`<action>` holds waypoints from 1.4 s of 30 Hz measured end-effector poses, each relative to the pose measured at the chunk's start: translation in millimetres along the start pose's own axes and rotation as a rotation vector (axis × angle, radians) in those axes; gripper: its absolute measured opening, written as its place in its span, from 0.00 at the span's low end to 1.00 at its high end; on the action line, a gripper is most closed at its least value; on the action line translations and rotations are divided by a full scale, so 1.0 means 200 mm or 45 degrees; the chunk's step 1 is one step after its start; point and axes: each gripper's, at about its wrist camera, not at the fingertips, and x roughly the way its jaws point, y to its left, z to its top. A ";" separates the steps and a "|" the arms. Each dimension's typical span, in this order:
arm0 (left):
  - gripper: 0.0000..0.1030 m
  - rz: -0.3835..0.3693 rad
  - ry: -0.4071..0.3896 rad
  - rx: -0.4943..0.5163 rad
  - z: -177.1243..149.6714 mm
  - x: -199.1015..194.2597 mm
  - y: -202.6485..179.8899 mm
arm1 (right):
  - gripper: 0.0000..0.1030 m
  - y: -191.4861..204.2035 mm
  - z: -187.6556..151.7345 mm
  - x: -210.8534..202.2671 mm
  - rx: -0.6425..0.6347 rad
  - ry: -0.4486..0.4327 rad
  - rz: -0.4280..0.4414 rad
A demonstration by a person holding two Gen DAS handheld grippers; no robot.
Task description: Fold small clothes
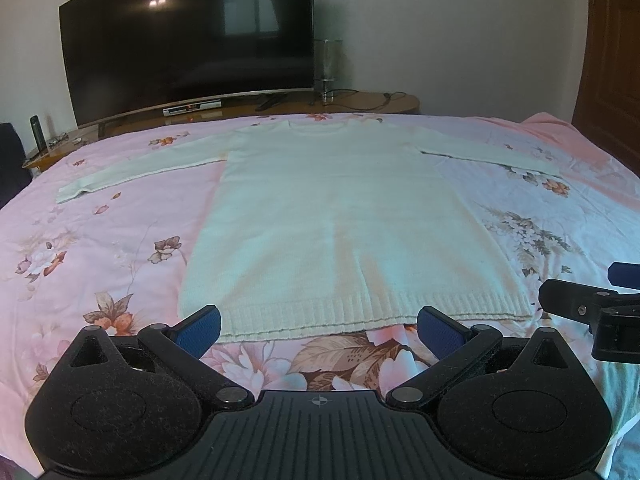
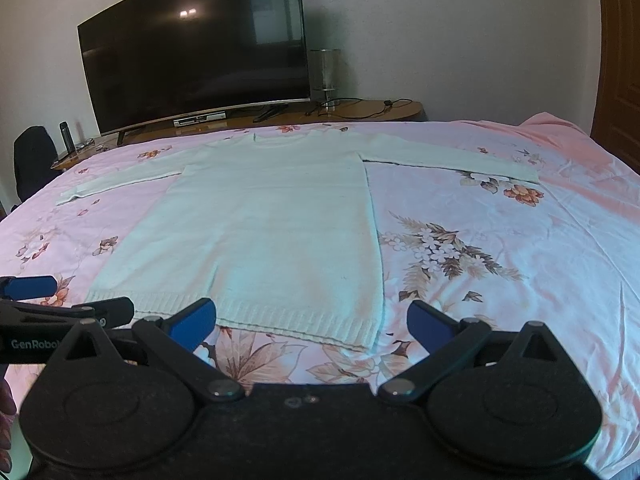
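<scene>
Both your left gripper [image 1: 318, 330] and right gripper [image 2: 312, 322] gape wide, holding nothing. Just ahead, the white sweater [image 1: 340, 220] lies flat. Pinch only one hem layer and it'll drag askew

tv [image 1: 188, 36] | lamp [image 1: 329, 68] | flask [image 1: 37, 131] | floral bedsheet [image 1: 100, 240]

A pale cream sweater [image 1: 340, 220] with a ribbed hem fills the centre of the frame; beneath it lies a pink bedsheet [image 1: 104, 240] with brown and orange flowers. At the upper left stands a black television [image 1: 188, 36]; blue finger pads [image 1: 200, 330] sit at the bottom.
</scene>
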 end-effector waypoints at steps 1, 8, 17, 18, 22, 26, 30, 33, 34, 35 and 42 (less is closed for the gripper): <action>1.00 0.001 -0.001 0.002 0.00 0.00 0.00 | 0.99 -0.01 0.00 0.00 0.001 -0.001 0.002; 1.00 0.005 -0.002 0.010 0.01 0.00 -0.01 | 0.99 -0.01 0.00 0.00 0.003 -0.002 0.004; 1.00 0.002 -0.001 0.010 0.01 0.00 -0.01 | 0.99 -0.01 0.00 0.00 0.004 0.000 0.005; 1.00 0.001 -0.002 0.009 0.01 0.00 0.00 | 0.99 -0.01 0.00 0.01 0.003 0.001 0.004; 1.00 0.000 -0.003 0.009 0.01 0.00 0.00 | 0.99 -0.01 0.00 0.01 0.000 -0.001 0.005; 1.00 0.001 -0.002 0.009 0.01 0.00 0.00 | 0.99 -0.01 0.00 0.01 0.000 -0.001 0.003; 1.00 0.001 0.003 0.008 0.01 0.01 0.01 | 0.99 0.00 0.00 0.01 -0.001 0.003 0.001; 1.00 0.000 0.002 -0.016 0.02 0.02 0.04 | 0.99 0.01 0.01 0.02 -0.002 -0.004 -0.006; 1.00 0.000 -0.007 -0.043 0.03 0.02 0.06 | 0.99 0.01 0.01 0.02 0.001 -0.010 -0.011; 1.00 -0.006 -0.013 -0.062 0.05 0.03 0.08 | 0.99 0.00 0.02 0.02 0.009 -0.018 -0.020; 1.00 -0.066 0.137 -0.141 0.24 0.31 0.22 | 0.99 -0.21 0.13 0.07 0.166 -0.131 -0.146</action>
